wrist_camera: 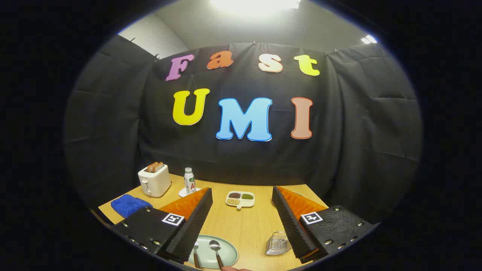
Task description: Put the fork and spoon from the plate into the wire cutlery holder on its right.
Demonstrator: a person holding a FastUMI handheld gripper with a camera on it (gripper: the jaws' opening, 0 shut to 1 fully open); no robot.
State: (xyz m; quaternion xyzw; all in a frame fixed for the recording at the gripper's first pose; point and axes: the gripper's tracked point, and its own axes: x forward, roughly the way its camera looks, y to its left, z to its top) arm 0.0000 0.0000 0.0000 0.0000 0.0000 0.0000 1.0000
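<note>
Jaws spread wide above the desk, fork and spoon on the plate between them, wire cutlery holder beside the right finger, bare wood ahead

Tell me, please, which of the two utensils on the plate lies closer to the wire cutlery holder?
The spoon: it lies on the plate on the side toward the wire cutlery holder, while the fork lies beyond it. The open gripper holds nothing.
</note>
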